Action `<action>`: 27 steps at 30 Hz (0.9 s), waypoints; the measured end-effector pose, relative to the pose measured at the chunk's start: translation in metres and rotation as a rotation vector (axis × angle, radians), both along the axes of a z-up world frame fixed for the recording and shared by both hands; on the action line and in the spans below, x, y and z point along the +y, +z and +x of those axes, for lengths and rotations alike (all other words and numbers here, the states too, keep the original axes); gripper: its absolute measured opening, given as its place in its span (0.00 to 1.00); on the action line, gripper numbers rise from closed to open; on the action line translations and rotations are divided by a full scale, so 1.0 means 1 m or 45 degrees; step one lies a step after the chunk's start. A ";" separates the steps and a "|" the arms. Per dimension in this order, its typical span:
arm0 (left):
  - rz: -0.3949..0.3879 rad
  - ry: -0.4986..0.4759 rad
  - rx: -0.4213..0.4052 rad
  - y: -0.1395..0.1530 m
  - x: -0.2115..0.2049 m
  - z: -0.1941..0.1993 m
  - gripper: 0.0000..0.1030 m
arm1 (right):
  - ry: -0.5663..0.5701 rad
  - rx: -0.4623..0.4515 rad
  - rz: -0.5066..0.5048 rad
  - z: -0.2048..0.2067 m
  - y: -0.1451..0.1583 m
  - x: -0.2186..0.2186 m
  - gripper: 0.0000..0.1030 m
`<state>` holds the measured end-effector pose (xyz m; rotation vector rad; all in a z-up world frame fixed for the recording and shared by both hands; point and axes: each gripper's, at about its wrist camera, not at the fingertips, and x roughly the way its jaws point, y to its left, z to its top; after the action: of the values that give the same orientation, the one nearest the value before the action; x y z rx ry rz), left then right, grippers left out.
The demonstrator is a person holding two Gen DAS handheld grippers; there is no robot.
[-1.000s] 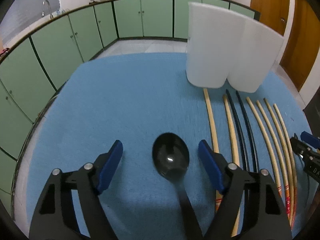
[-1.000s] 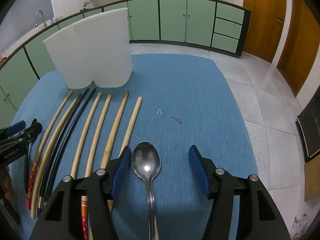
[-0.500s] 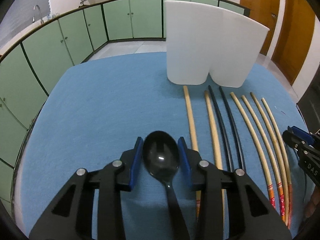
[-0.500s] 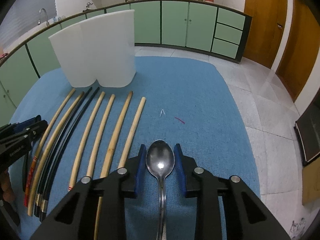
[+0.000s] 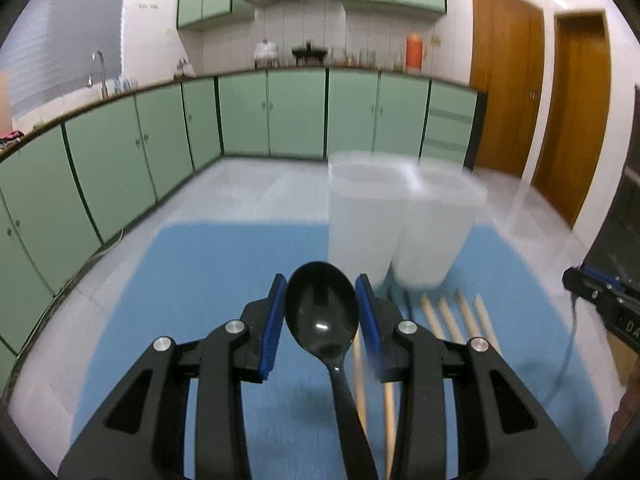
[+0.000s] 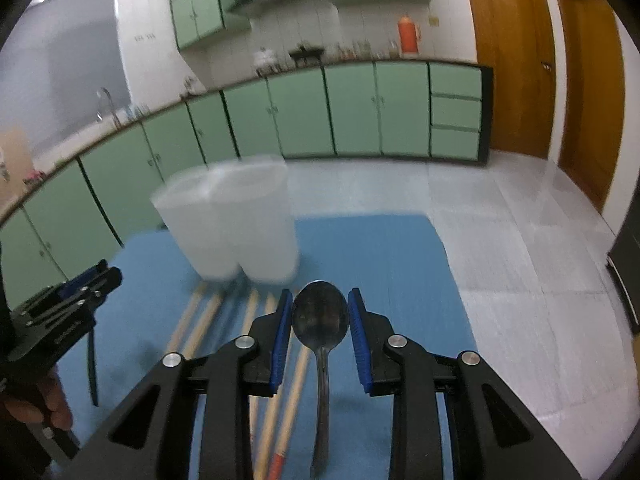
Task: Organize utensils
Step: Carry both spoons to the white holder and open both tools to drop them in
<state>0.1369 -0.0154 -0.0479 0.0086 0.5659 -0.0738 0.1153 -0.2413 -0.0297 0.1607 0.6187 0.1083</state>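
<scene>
- Utensils, left wrist view: a black plastic spoon [image 5: 321,312] sits bowl-up between the blue pads of the left gripper [image 5: 321,312], which is clamped on the bowl's two edges; its handle runs back toward the camera, and the spoon hangs clear above the blue mat [image 5: 208,280].
- Just beyond the fingertips, a white two-compartment holder [image 5: 400,220] stands upright on the far part of the mat.
- Wooden chopsticks [image 5: 452,314] lie side by side on the mat near the holder's base, to the right of the spoon; part of the row is hidden behind the gripper's right finger.
- At the right edge the right gripper [image 5: 600,300] shows only in part.
- Right wrist view: a metal spoon [image 6: 320,316] is pinched at the bowl between the blue pads of the right gripper [image 6: 320,316], handle toward the camera, raised off the mat [image 6: 392,264].
- The holder [image 6: 236,224] stands far and to the left, blurred.
- Chopsticks [image 6: 208,320] lie below and left of the spoon, between gripper and holder; one near tip is red.
- The left gripper [image 6: 72,300] sits at the left edge, with a hand [image 6: 36,408] on its grip.
</scene>
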 end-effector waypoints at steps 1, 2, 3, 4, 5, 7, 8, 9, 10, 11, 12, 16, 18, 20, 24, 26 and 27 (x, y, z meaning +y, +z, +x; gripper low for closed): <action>-0.009 -0.003 -0.030 0.008 0.001 0.001 0.33 | 0.012 -0.024 0.017 0.001 0.008 0.000 0.27; -0.020 -0.007 -0.066 0.019 0.001 0.002 0.33 | 0.018 -0.040 0.028 0.002 0.013 0.000 0.27; -0.028 -0.010 -0.088 0.026 -0.001 0.004 0.33 | 0.030 -0.063 0.042 0.003 0.020 0.000 0.27; -0.043 -0.015 -0.118 0.034 -0.002 0.006 0.33 | 0.042 -0.085 0.051 0.004 0.026 0.002 0.27; -0.052 -0.019 -0.140 0.041 -0.003 0.009 0.33 | 0.053 -0.106 0.056 0.005 0.033 0.001 0.27; -0.071 -0.025 -0.192 0.055 -0.005 0.015 0.33 | 0.071 -0.143 0.059 0.012 0.044 0.002 0.27; -0.083 -0.027 -0.218 0.062 -0.006 0.020 0.33 | 0.077 -0.159 0.060 0.015 0.052 0.008 0.27; -0.088 -0.028 -0.233 0.068 -0.008 0.025 0.33 | 0.081 -0.173 0.062 0.016 0.057 0.009 0.27; -0.091 -0.029 -0.252 0.073 -0.010 0.031 0.33 | 0.088 -0.194 0.067 0.021 0.064 0.009 0.27; -0.091 -0.029 -0.271 0.078 -0.012 0.036 0.33 | 0.092 -0.209 0.071 0.024 0.069 0.010 0.27; -0.091 -0.028 -0.295 0.083 -0.015 0.042 0.33 | 0.096 -0.232 0.075 0.028 0.077 0.010 0.27; -0.098 -0.039 -0.369 0.104 -0.027 0.064 0.33 | 0.103 -0.308 0.088 0.051 0.101 0.011 0.27; -0.093 -0.043 -0.408 0.111 -0.033 0.075 0.33 | 0.099 -0.331 0.084 0.066 0.107 0.012 0.27; -0.080 -0.042 -0.435 0.115 -0.040 0.087 0.33 | 0.090 -0.345 0.072 0.081 0.111 0.014 0.27; -0.055 -0.034 -0.453 0.107 -0.051 0.120 0.33 | 0.073 -0.354 0.064 0.112 0.108 0.018 0.27; -0.044 -0.031 -0.452 0.099 -0.053 0.133 0.33 | 0.058 -0.337 0.046 0.130 0.100 0.019 0.27; -0.047 -0.035 -0.447 0.093 -0.054 0.142 0.33 | 0.061 -0.326 0.055 0.137 0.095 0.019 0.27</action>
<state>0.2786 -0.0696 0.0455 -0.0063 0.2134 -0.1072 0.2528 -0.2226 0.0657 0.1706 0.3650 0.1855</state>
